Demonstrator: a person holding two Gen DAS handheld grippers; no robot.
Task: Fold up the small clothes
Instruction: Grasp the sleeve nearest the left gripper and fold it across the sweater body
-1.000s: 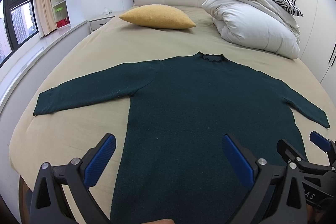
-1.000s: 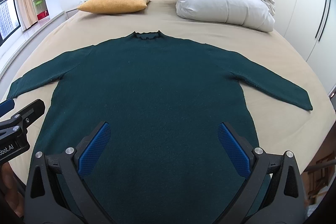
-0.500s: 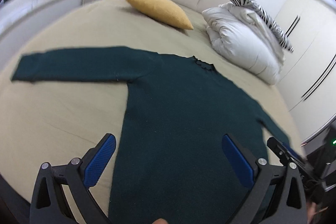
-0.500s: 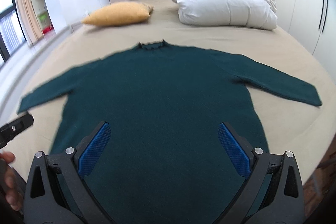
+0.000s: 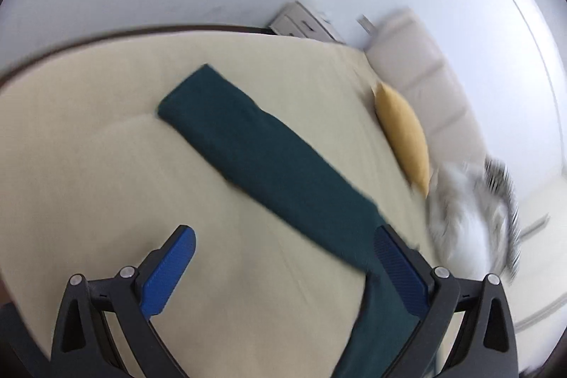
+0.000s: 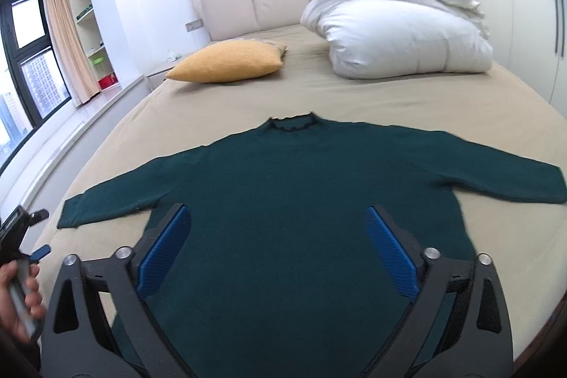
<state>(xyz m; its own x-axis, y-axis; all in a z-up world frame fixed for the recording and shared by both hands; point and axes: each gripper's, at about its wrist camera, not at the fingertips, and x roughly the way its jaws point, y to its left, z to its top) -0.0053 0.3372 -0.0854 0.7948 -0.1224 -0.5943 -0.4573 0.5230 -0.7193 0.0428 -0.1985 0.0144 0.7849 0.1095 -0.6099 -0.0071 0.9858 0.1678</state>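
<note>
L claw (image 5: 283, 254) wide | sleeve (image 5: 262, 158) flat | bed (image 5: 88, 165) edge near

Both grippers (image 6: 276, 250) are showing black frames, silver screws and blue ribbed pads (image 6: 389, 257). A bare-skinned hand (image 6: 21, 296) is appearing, seemingly light brown.

A dark green sweater (image 6: 304, 201) lies flat and face up on the bed, unfolded, its frilled collar (image 6: 292, 124) pointing toward the headboard. Both long sleeves are spread out to the sides; the left sleeve (image 5: 248, 144) runs straight and smooth to its cuff, near the bed's edge. The hem hangs nearest the foot.
</note>
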